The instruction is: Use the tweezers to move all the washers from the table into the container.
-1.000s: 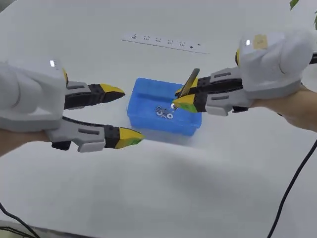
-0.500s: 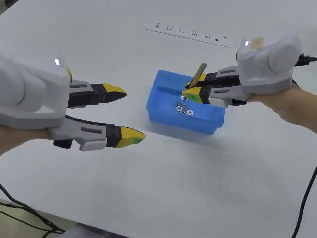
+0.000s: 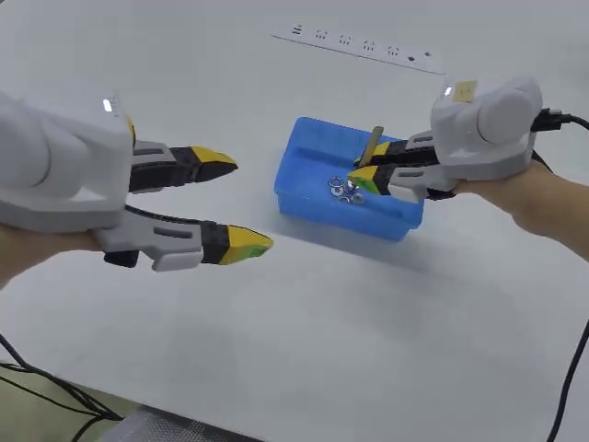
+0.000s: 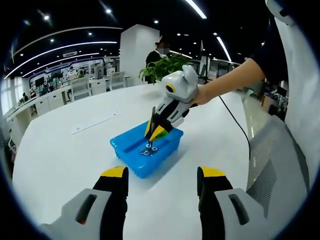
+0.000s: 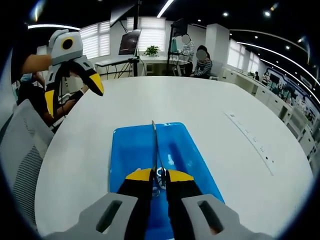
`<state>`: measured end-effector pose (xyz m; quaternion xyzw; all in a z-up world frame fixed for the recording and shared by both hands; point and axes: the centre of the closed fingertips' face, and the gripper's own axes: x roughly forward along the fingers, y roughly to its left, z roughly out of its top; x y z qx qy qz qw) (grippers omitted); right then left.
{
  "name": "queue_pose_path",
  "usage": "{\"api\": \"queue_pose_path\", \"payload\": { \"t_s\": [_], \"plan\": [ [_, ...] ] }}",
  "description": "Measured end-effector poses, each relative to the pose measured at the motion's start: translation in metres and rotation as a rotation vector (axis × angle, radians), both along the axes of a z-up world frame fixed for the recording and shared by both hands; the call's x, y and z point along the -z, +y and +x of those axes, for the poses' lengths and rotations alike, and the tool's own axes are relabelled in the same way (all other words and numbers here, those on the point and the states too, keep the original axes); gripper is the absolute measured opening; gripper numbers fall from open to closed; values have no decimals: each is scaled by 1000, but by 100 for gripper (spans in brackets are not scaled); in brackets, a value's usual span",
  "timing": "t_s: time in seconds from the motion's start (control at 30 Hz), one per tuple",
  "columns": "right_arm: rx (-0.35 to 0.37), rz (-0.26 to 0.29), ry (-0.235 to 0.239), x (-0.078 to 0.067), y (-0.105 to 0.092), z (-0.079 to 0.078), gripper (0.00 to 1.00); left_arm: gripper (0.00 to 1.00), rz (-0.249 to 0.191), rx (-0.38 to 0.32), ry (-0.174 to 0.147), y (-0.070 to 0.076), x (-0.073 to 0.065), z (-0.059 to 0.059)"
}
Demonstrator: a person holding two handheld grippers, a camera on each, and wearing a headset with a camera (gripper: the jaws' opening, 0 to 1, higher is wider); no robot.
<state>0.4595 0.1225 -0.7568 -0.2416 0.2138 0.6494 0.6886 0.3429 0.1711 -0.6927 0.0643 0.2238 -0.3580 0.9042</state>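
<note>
Right gripper (image 3: 361, 180) was clamped narrow on tweezers (image 3: 375, 145), which pointed down into blue container (image 3: 308, 152). Washers (image 3: 345, 190) lay clustered inside it, by the tweezer tip. Left gripper (image 3: 247, 204) was wide, empty, left of container above table (image 3: 368, 322).

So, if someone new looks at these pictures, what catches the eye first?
The blue container on the white table, with a few washers inside. The right gripper is over it, shut on tweezers that point into it. The left gripper hovers open beside it, holding nothing.
</note>
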Motion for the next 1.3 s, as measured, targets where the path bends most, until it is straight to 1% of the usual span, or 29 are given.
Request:
{"api": "queue_pose_path", "payload": {
  "t_s": [0.07,0.13,0.2,0.37,0.43,0.57,0.73,0.9,0.97,1.03,1.13,1.17,1.23,1.3],
  "plan": [
    [7,-3,10,0,-1,0,11,60,-3,3,-4,-2,-1,0],
    [10,-4,5,-1,-2,0,11,60,-7,3,-5,-3,-3,1],
    [15,-6,12,-1,-3,0,11,60,-7,3,-5,-3,-3,0],
    [10,0,0,-4,-3,-1,10,60,-5,2,-6,-3,-5,-2],
    [14,13,4,-10,-3,-2,9,60,-7,-2,-8,-2,-6,-3],
    [14,28,-9,-19,-1,-1,8,60,-14,-6,-16,-3,-10,-1],
    [4,33,-19,-28,0,-3,7,60,-24,0,-35,-7,-18,5],
    [-21,12,-19,-29,-1,-11,7,60,-37,13,-59,-14,-27,14],
    [-32,7,-15,-30,-1,-16,7,60,-49,18,-70,-18,-31,19],
    [-42,-1,-14,-30,-1,-21,7,58,-48,25,-80,-23,-35,26],
    [-64,-4,-21,-33,0,-29,7,58,-54,52,-95,-34,-40,35],
    [-73,-6,-26,-35,0,-32,7,58,-48,70,-104,-40,-42,39],
    [-81,-4,-29,-38,1,-35,7,57,-43,91,-111,-49,-44,47],
    [-104,-17,-54,-40,0,-40,7,55,-30,107,-122,-56,-46,53]
  ]
}}
